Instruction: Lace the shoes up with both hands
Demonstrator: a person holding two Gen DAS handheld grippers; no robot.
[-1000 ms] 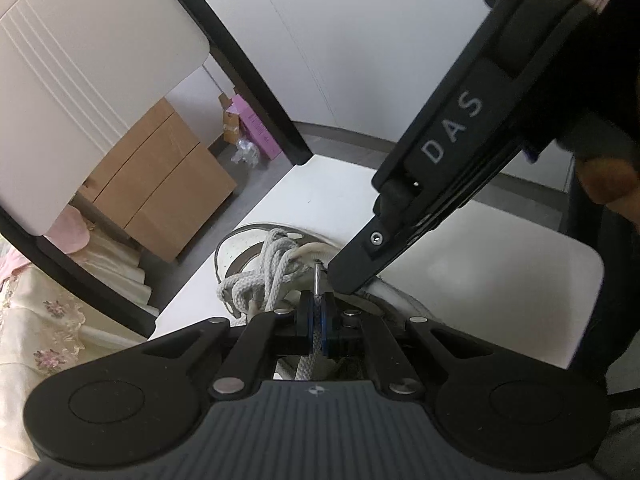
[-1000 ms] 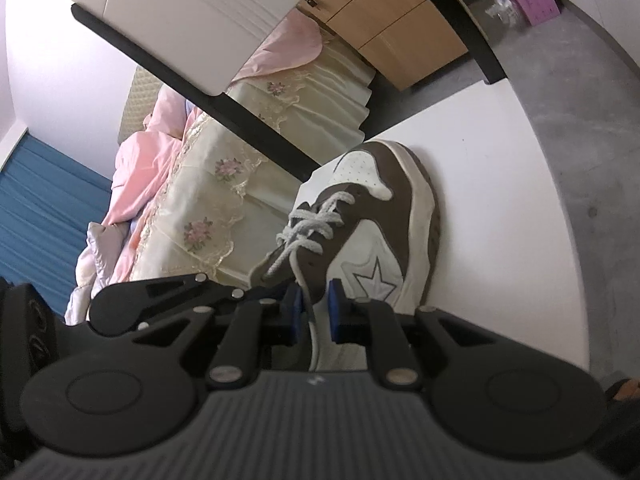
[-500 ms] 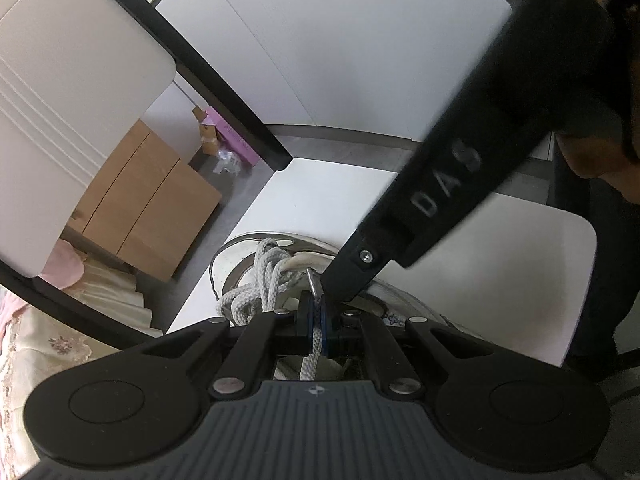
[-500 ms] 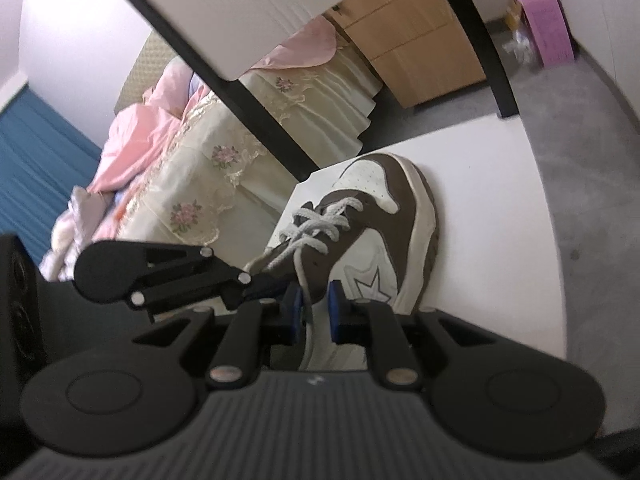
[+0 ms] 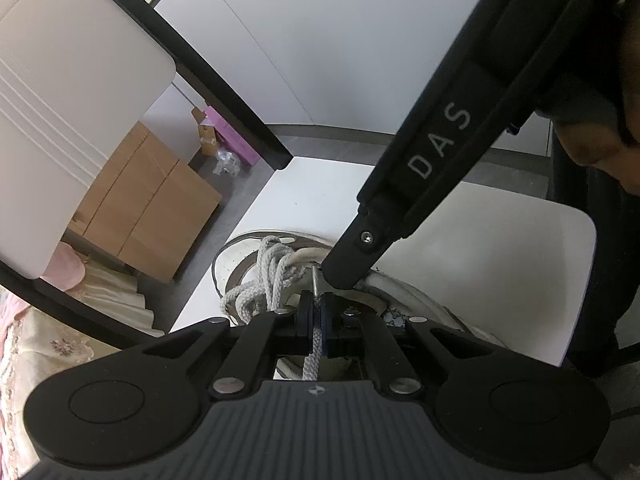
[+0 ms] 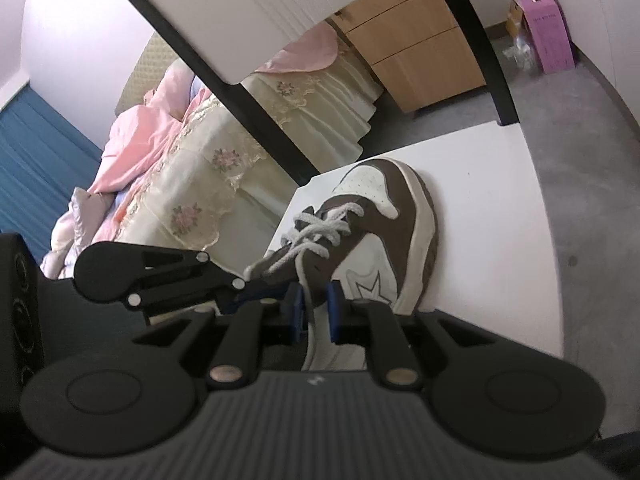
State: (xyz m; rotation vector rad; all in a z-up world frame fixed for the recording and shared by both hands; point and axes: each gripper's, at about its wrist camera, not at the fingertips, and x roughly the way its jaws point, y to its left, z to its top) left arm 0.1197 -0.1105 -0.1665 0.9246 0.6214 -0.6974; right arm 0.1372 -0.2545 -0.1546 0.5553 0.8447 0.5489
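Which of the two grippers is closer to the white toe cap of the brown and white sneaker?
Neither clearly: both work at the laces, back from the toe cap. The left gripper is clamped on a white lace end; the right gripper straddles another lace beside the star panel.

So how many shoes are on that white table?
1: a brown and white shoe near the white table's far left corner. Nothing suggests a second, though the grippers hide some tabletop.
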